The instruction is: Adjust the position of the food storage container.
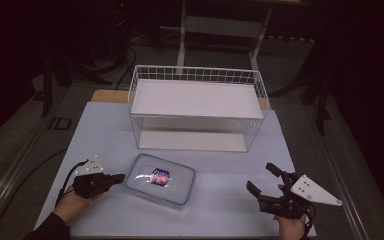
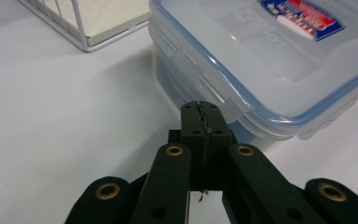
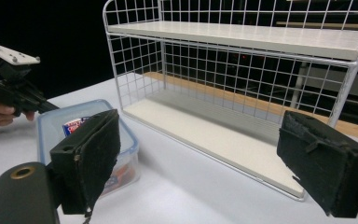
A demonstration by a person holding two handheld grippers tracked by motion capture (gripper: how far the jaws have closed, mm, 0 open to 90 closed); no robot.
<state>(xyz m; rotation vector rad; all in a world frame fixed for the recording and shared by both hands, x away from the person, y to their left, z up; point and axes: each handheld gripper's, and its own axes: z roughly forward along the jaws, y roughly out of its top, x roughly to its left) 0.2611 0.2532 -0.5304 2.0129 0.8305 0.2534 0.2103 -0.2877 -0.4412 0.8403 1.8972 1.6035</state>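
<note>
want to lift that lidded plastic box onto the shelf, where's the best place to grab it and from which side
Grip the plastic box across its two short ends, one tool on each, low under the lid's rim. It lies flat and wide, probably too broad for one tool. The left tool, shut, is already at its left end; the open right tool could come in from the right. Avoid the lid's latch tabs, which could pop open.
</note>
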